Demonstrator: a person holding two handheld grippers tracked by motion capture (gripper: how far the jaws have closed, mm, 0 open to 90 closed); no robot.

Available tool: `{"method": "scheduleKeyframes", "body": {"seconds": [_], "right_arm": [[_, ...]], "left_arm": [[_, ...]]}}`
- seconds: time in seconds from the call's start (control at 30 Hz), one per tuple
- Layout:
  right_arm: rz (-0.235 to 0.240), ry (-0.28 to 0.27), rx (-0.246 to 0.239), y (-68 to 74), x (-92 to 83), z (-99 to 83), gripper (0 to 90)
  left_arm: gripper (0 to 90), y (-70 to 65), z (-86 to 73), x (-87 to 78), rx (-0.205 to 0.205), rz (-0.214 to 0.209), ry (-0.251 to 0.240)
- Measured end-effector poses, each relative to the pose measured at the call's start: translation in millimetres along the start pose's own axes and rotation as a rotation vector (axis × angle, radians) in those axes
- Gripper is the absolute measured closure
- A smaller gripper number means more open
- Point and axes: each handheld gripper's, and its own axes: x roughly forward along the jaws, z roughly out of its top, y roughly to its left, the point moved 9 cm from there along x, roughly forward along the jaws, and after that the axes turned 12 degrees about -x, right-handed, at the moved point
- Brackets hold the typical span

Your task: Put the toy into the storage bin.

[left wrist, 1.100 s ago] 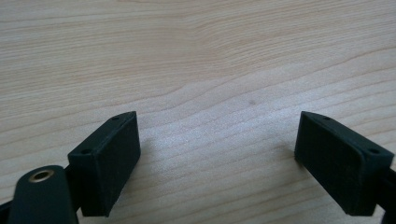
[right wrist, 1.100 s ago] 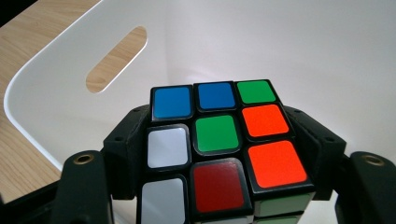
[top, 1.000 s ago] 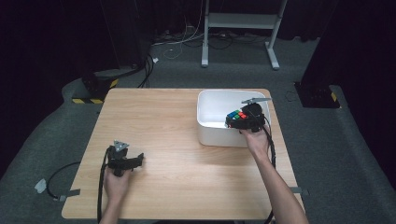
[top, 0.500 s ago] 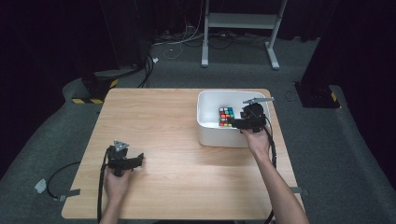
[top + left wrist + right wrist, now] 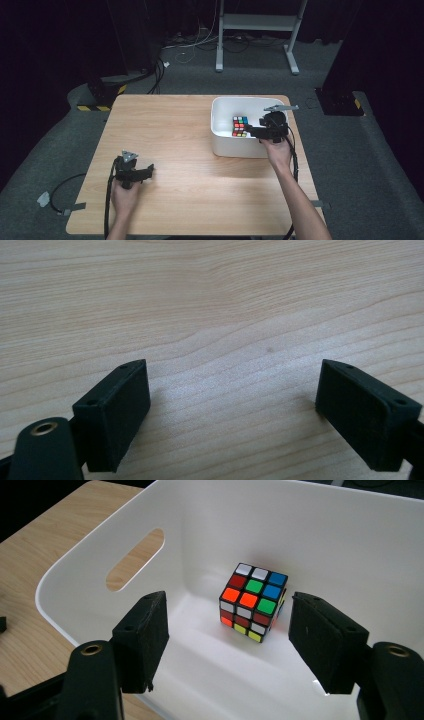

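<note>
A scrambled colour cube point(image 5: 240, 126) point(image 5: 253, 601) lies on the floor of the white bin point(image 5: 225, 145) point(image 5: 210, 520) at the table's right. My right gripper point(image 5: 249, 131) point(image 5: 230, 640) hangs over the bin's right part and points left at the cube. Its jaws have just been opening and stand apart, short of the cube, with nothing pressed between them. My left gripper point(image 5: 148, 171) point(image 5: 232, 410) rests low on the wooden table point(image 5: 175, 125) near the front left, jaws wide open over bare wood point(image 5: 225, 315).
The bin has a slot handle point(image 5: 135, 560) in its left wall. Cables point(image 5: 107, 200) trail from both grippers toward the front edge. Beyond the table, a metal stand point(image 5: 260, 22) and black equipment point(image 5: 100, 92) sit on grey carpet.
One second ago the cube was at my right gripper's jaws; it has since been let go and lies in the bin. The right gripper drew back slightly. The left hand stayed still.
</note>
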Motion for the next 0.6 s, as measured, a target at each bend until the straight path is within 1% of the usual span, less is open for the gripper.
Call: {"method": "scheduleKeyframes", "body": {"seconds": [0.17, 0.33, 0.6], "right_arm": [[0.0, -0.031, 0.003, -0.3, -7.3, 1.6, 32.2], [0.002, -0.048, 0.005, 0.6, -11.9, 1.8, 32.5], [0.001, -0.062, -0.012, 6.4, -15.0, 1.1, 33.4]], "left_arm": [[14.4, 0.0, 0.0, 0.0, 0.0, 0.0, 0.0], [14.4, 0.0, 0.0, 0.0, 0.0, 0.0, 0.0], [14.4, 0.0, 0.0, 0.0, 0.0, 0.0, 0.0]]}}
